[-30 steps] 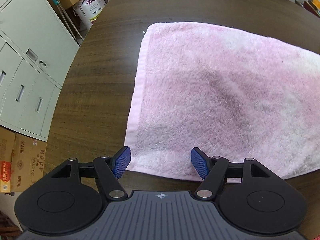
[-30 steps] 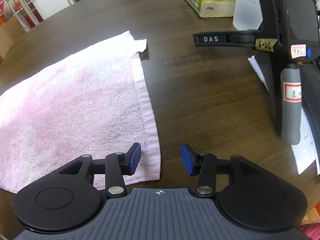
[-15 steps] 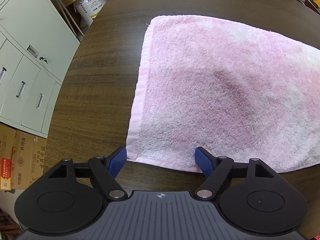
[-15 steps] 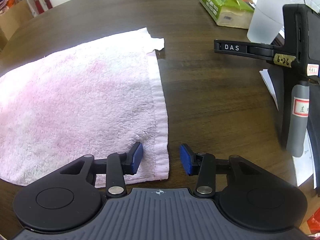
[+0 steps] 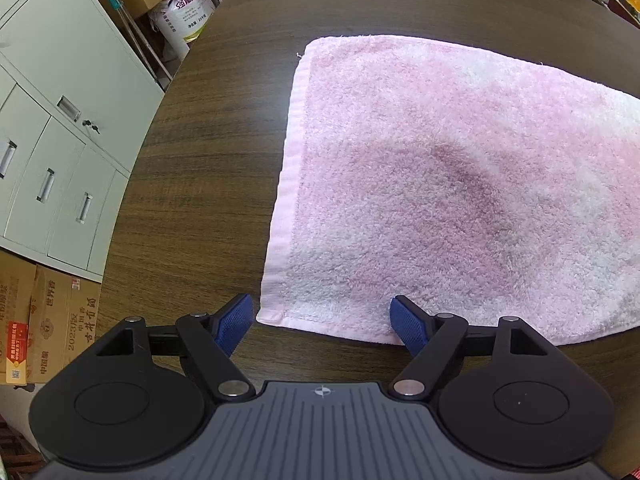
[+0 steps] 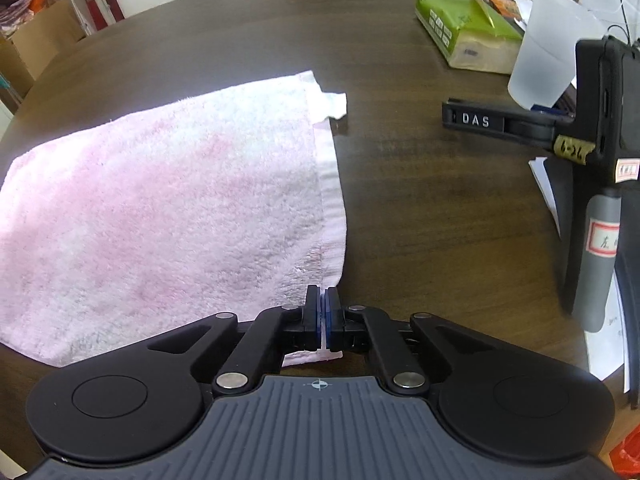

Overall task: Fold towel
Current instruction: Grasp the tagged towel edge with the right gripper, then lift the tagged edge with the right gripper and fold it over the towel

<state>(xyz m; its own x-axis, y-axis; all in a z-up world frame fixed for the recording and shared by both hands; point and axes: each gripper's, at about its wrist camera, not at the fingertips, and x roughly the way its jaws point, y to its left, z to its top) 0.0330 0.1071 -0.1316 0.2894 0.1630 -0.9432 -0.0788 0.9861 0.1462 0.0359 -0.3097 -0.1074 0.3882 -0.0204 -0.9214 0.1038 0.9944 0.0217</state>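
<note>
A: Tool, left (image 5: pixel 322 326): blue pads spread wide, holding nothing. Position?

B: Low at the near left corner of the pink towel (image 5: pixel 460 184). Left pad (image 5: pixel 234 326) sits off the cloth over bare bench (image 5: pixel 200 184); right pad (image 5: pixel 408 328) sits at the near hem. Whether either touches, I cannot tell.

A: Towel condition, left wrist view?

B: Spread flat on the dark wood bench, with a darker patch in the middle. Only this view shows grey cabinets (image 5: pixel 56 128), cardboard boxes (image 5: pixel 44 320) and a white sack (image 5: pixel 184 12) beyond the bench edge.

A: Tool, right (image 6: pixel 323 320), right wrist view?

B: Pads pinched together on the towel's (image 6: pixel 160 208) near right corner, hem pulled up slightly between them.

A: Items exclusive to this view?

B: Folded-out far right corner (image 6: pixel 334 104), green tissue pack (image 6: pixel 464 28), translucent cup (image 6: pixel 548 60), black device marked DAS (image 6: pixel 568 120), papers (image 6: pixel 546 188) under it.
</note>
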